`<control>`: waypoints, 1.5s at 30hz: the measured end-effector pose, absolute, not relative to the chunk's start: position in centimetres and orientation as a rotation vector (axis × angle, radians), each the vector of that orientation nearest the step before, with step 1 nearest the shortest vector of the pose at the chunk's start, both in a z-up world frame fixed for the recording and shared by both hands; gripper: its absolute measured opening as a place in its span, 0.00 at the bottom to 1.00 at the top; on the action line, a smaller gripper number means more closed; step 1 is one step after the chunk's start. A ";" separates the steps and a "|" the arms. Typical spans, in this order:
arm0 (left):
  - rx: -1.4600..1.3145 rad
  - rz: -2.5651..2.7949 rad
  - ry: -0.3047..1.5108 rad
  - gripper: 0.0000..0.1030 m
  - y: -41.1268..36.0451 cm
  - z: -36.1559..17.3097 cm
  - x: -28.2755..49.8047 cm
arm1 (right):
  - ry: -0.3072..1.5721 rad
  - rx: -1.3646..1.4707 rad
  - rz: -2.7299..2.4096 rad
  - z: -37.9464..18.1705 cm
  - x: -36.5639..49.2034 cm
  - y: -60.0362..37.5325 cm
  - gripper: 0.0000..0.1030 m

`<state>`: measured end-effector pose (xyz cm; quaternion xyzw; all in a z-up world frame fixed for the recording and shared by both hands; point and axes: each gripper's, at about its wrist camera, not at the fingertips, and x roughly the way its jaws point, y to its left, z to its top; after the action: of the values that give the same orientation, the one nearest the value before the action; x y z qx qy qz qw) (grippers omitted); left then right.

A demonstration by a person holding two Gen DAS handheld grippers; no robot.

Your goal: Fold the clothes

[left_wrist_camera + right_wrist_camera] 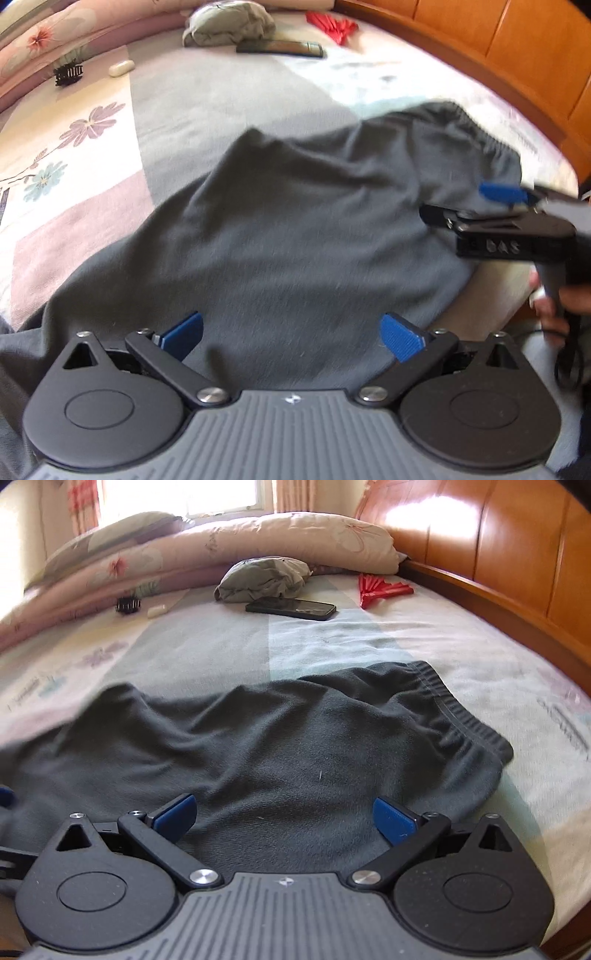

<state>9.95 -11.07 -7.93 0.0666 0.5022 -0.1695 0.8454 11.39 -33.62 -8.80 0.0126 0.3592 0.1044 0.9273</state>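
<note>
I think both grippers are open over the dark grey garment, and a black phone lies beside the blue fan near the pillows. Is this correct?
Not quite: the fan is red, not blue, as the right wrist view shows. The rest holds: both the left gripper and right gripper are open over the dark grey garment, with the black phone nearby.

Both grippers gape wide — left gripper, right gripper.

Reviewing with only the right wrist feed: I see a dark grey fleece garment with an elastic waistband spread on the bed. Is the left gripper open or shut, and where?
Observer: Open. The left gripper hangs over the near side of the dark grey fleece garment, gripping nothing.
Operator: What holds my right gripper?
Observer: A person's hand holds the right gripper from below, near the garment's waistband end.
</note>
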 end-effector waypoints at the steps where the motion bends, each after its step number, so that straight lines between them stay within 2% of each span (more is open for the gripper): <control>1: 0.138 -0.360 1.061 0.99 -11.1 -8.2 10.0 | 0.744 0.053 0.217 -8.5 11.2 -33.9 1.00; 7: 0.151 -0.381 1.026 0.99 -10.9 -8.4 8.7 | 0.757 0.050 0.192 -6.5 9.1 -33.8 1.00; 13: 0.014 -0.416 0.931 0.99 -8.4 -8.7 7.8 | 0.701 0.027 0.239 -3.3 6.4 -32.0 1.00; 19: -0.108 -0.446 0.924 0.99 -6.2 -7.5 7.7 | 0.666 -0.007 0.244 -0.7 5.0 -29.5 1.00; 28: -0.285 -0.384 0.719 0.99 6.5 -2.3 4.8 | 0.642 0.025 0.274 1.5 4.4 -25.3 1.00; 33: -0.378 -0.179 0.695 0.99 14.9 -2.9 4.0 | 0.660 0.041 0.375 1.9 5.4 -21.7 1.00; 39: -0.509 -0.054 0.764 0.99 20.2 -5.8 3.1 | 0.641 -0.232 0.626 1.5 5.2 -11.2 1.00; 45: -0.545 0.013 0.759 0.99 22.9 -6.0 1.6 | 0.620 -0.489 0.849 -0.1 4.2 -0.6 1.00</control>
<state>1.58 22.86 -6.04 -0.2627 0.3660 0.0061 0.8927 4.24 -0.65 -0.14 -0.2308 0.2930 0.4011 0.8367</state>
